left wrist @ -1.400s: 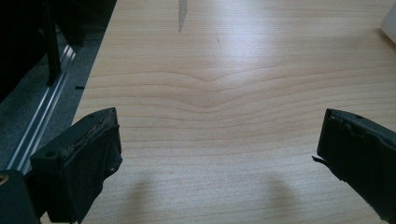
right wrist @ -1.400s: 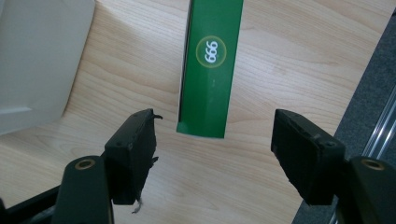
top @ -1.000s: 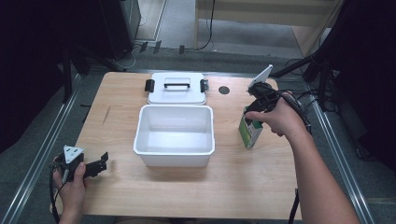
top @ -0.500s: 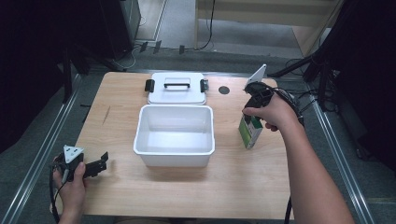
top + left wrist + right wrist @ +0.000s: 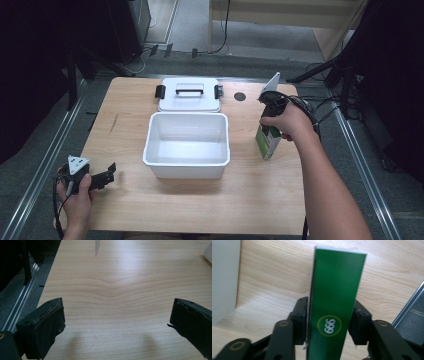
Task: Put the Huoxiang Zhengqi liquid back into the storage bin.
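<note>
Right gripper view: tongs (image 5: pixel 329 327) clamp green carton (image 5: pixel 335 290) | high view: hand-covered

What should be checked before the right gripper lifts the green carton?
1. Right gripper pads on both sides of the green carton, jaws just closing: ok.
2. Grip firm enough to lift: cannot tell.
3. Carton upright on the table: ok.
4. White bin open, nothing inside: ok.
5. Lid off, lying behind the bin: ok.
6. Left gripper open, resting at the table's near left corner, away from the bin: ok.
</note>
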